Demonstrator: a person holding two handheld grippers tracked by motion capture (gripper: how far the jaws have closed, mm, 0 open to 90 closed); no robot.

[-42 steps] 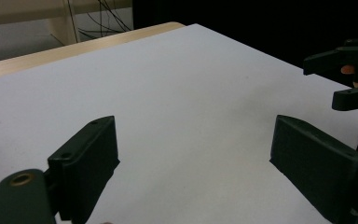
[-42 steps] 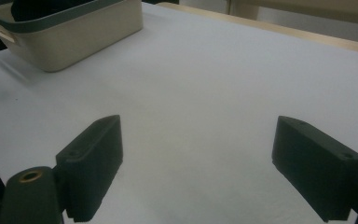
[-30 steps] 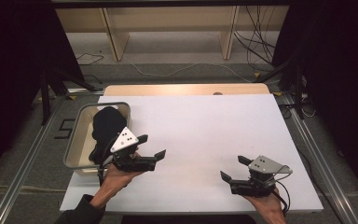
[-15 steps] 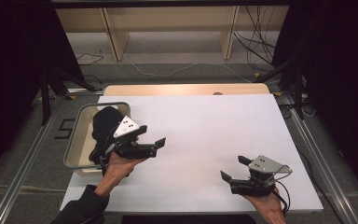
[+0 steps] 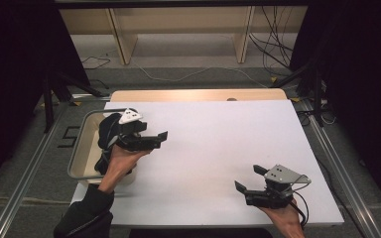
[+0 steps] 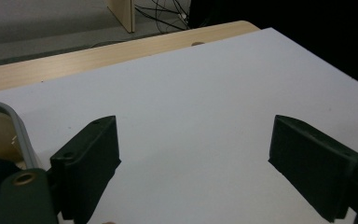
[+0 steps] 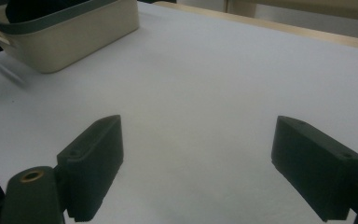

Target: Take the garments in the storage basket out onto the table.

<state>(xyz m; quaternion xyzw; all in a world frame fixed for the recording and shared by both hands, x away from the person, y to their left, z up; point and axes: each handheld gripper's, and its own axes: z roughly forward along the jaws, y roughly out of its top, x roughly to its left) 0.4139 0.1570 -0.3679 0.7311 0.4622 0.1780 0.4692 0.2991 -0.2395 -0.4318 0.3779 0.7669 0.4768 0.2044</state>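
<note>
Black cloth (image 5: 110, 130) lies in the beige bin (image 5: 82, 153) at the table's (image 5: 218, 144) left edge. Left gripper (image 5: 155, 141), jaws spread and empty, has risen beside it, suggesting a grab is coming; right gripper (image 5: 250, 179) rests open.

Colours of the white surface (image 5: 213, 144) and the things on it.
The surface is plain white, with a pale wood strip (image 5: 198, 94) along its far edge. The bin (image 5: 82, 151) is cream with a grey rim and holds a black item (image 5: 108, 130). Both tongs, left (image 5: 156, 139) and right (image 5: 248, 179), are black, each topped by a grey plate. The sleeve (image 5: 84, 215) is black.
</note>
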